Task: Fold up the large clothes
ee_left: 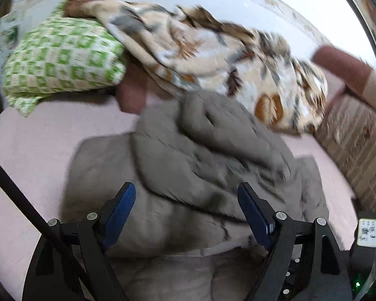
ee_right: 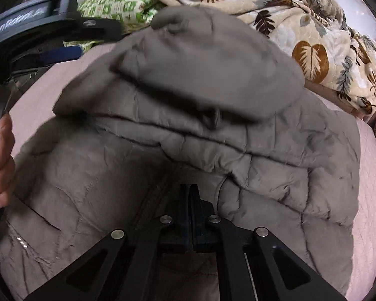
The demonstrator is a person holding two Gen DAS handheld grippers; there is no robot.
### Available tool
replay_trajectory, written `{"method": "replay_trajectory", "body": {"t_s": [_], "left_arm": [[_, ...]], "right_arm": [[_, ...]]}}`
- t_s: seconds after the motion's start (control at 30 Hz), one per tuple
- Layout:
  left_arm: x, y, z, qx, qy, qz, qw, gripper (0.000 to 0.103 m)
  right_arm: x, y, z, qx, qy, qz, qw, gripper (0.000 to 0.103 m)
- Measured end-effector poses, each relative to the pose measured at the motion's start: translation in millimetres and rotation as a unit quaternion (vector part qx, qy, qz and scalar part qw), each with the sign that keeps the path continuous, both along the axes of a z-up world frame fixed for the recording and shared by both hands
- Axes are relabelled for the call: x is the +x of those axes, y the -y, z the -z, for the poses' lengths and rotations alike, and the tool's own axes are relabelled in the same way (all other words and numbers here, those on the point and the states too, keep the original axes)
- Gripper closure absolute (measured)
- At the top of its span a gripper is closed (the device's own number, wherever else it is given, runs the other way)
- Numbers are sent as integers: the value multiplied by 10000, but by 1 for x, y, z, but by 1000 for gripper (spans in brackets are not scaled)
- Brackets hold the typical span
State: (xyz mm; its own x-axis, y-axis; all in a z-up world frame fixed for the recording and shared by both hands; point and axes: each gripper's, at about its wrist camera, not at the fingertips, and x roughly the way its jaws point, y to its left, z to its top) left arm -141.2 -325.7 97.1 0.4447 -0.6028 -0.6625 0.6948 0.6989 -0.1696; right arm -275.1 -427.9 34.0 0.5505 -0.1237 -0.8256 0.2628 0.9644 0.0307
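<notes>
Black tongs [ee_left: 186, 195], blue pads [ee_left: 119, 213], silver screws.

Pink bedsheet [ee_left: 32, 155] covers the near surface. Green-checked pillow [ee_left: 62, 57] far left, leaf-print blanket [ee_right: 313, 37] far right. Pale wall [ee_left: 213, 5] behind, brightly lit.

Jacket [ee_right: 188, 130] on bed [ee_right: 32, 105] — pillow [ee_right: 117, 2] behind

A pink bed [ee_right: 368, 188] carries a grey jacket [ee_right: 163, 138], pillow [ee_left: 62, 57] and blanket [ee_right: 275, 7].
</notes>
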Motion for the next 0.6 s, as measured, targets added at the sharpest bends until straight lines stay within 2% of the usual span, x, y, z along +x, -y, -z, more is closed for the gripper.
{"method": "replay_trajectory", "body": {"t_s": [0.07,0.13,0.23,0.3,0.37,0.5,0.6], "left_arm": [[-2,18,18,591,108,-8,9982,20],[-2,22,28,804,40,33,9968,20],[1,17,27,647,-135,20,9978,20],[2,11,19,489,-103,-8,9988,20],[1,3,7,264,34,-64,9996,20],[6,-7,-4,-181,185,-274,9993,20],[16,0,7,-68,44,-350,9994,20]], "right_arm": [[-5,0,-10,61,164,-36,9998,100],[-11,0,-35,19,501,-118,9987,100],[-10,15,-82,18,1117,46,9937,100],[1,34,-108,159,1472,258,9886,100],[16,45,-118,200,1617,455,9856,99],[54,67,-107,670,1625,621,9825,97],[73,71,-72,968,1296,642,9847,97]]}}
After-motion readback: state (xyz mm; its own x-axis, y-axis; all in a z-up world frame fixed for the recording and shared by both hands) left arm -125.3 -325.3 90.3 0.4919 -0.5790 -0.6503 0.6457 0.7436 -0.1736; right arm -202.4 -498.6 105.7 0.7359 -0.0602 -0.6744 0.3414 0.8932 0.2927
